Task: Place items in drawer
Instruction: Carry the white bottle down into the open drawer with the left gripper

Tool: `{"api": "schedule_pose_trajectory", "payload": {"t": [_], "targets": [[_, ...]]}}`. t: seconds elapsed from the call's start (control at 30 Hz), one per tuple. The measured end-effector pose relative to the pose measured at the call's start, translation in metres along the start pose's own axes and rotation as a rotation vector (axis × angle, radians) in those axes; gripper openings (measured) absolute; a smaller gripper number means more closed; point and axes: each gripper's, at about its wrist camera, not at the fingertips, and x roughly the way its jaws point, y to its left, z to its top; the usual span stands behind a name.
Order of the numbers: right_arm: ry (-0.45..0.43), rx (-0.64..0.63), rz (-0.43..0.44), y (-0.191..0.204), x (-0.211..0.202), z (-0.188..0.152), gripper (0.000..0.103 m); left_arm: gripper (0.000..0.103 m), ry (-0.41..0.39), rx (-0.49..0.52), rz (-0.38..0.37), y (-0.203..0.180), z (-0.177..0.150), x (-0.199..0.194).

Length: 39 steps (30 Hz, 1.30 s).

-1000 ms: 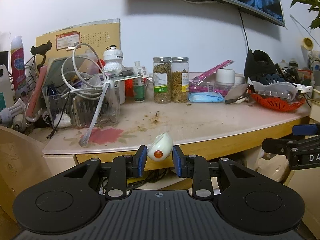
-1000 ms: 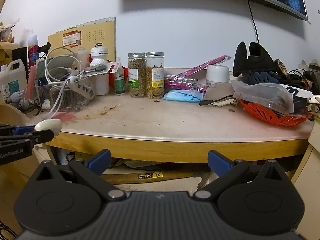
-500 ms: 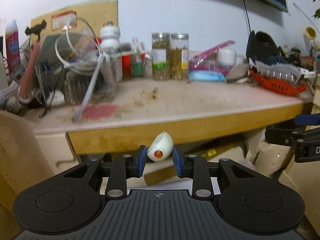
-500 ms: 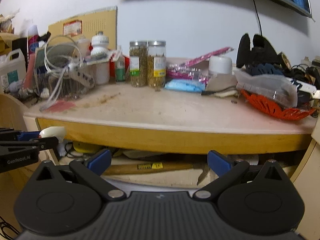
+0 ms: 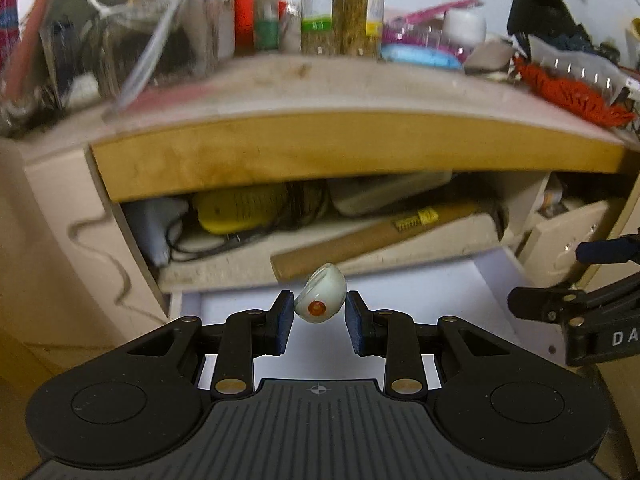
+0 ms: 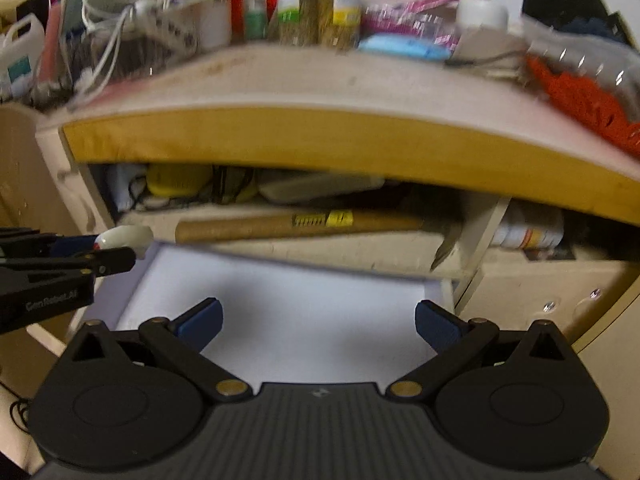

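The pulled-out white drawer (image 6: 280, 312) lies bare-floored under both grippers. Above it, at twelve o'clock, the wooden open shelf (image 5: 360, 240) holds a long brown cardboard tube (image 5: 376, 236) and a yellow device (image 5: 240, 206) (details blurred). The right gripper (image 6: 316, 318) stands wide apart, holding nothing. The left gripper (image 5: 318, 316) is clamped on a small white egg-shaped gadget with an orange button (image 5: 320, 294), over the drawer's back edge.

We see the open drawer (image 6: 280, 320) below the desk's front edge (image 6: 320, 140). A hammer (image 6: 304, 222) lies on the shelf between them; two jars (image 5: 342, 8) stand side by side at the desk's back edge.
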Motion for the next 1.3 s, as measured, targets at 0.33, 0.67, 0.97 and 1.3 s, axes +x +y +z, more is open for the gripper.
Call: {"api": "schedule_pose_trajectory", "payload": {"t": [0.33,0.67,0.97,1.3], "targets": [[0.100,0.007,0.031,-0.002,0.024,-0.008,0.103,0.027,0.096,0.006,-0.026,-0.002,-0.014,0.027],[0.115,0.016,0.046,-0.002,0.023,-0.008,0.103,0.027,0.120,-0.003,-0.025,0.000,-0.014,0.048],[0.126,0.024,0.062,0.002,0.020,-0.007,0.103,0.028,0.152,0.011,-0.052,0.004,-0.016,0.074],[0.141,0.015,0.070,0.004,0.023,-0.009,0.103,0.028,0.198,0.020,-0.082,0.003,-0.020,0.110]]}}
